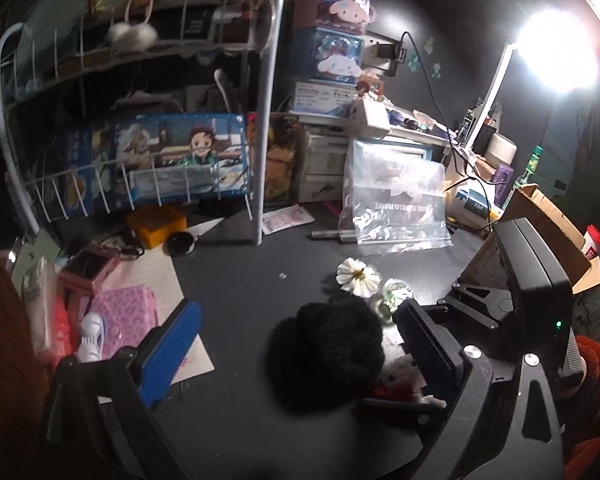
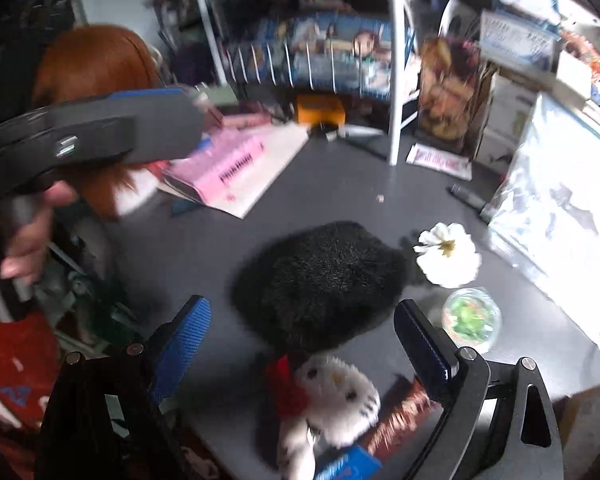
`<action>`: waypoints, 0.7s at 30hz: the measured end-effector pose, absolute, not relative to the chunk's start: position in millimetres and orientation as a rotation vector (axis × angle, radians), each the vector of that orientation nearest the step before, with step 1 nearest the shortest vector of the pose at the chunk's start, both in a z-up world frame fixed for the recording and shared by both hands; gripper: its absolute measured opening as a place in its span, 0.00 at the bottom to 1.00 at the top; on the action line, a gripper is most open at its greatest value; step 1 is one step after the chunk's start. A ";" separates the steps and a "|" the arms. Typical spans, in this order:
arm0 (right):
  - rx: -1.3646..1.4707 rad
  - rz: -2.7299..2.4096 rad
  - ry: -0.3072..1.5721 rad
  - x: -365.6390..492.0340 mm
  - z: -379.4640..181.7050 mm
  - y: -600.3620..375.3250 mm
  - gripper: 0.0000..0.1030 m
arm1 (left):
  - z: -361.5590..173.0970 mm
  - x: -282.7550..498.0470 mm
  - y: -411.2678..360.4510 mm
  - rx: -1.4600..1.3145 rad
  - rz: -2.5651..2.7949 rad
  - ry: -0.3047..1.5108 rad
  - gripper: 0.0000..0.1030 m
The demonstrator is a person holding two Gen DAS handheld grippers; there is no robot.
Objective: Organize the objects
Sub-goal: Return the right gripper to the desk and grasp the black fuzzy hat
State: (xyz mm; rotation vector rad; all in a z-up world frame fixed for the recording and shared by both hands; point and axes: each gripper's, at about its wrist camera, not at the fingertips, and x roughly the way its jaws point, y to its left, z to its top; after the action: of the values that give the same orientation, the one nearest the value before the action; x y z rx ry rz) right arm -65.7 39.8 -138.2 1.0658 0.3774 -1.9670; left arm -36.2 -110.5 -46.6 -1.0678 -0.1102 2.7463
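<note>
Dark desk (image 1: 236,280), cluttered. Black fluffy pouf (image 2: 320,284) lies mid-desk, a rounded lump; its long axis runs roughly left-right in the right wrist view, no clear pointing end. White plush (image 2: 332,404) with red bow lies just beside the pouf's near edge, face up, head toward the pouf and body toward the camera. White flower (image 2: 448,254) sits just right of the pouf, face up. Clear globe (image 2: 471,318) with green inside sits near the flower, on its near side. Plastic bag (image 2: 556,224) lies at right.

Left gripper (image 1: 296,344): jaws wide apart, holding nothing; the pouf sits between the fingers in the left wrist view, nearer the right-hand finger, contact cannot be told. Right gripper (image 2: 302,332): jaws wide apart, empty, above the pouf and plush, which show between its fingers. In the right wrist view the left gripper's body shows at upper left, held by a hand (image 2: 24,236).

White wire rack (image 1: 268,120) stands at the desk's back with a poster box (image 1: 160,160) in it. Pink box (image 2: 224,168) lies at the desk's left. Orange box (image 1: 156,224) sits under the rack.
</note>
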 end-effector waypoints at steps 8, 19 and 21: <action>1.124 -2.010 0.451 -88.2 -164.2 16.2 0.93 | -76.5 -36.1 -130.0 -1.132 2.710 -0.200 0.94; 1.111 -2.048 0.459 -90.9 -165.6 17.4 0.70 | -87.8 -43.5 -132.3 -1.160 2.666 -0.227 0.94; 1.079 -2.053 0.448 -86.9 -159.2 19.7 0.70 | -86.8 -44.3 -129.4 -1.158 2.654 -0.222 0.94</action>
State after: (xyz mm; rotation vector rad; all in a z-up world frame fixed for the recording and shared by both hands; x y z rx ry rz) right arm -86.9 19.7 -159.2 1.0791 0.4476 -2.0530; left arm -44.3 -129.4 -86.8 -1.1582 -0.2223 2.6541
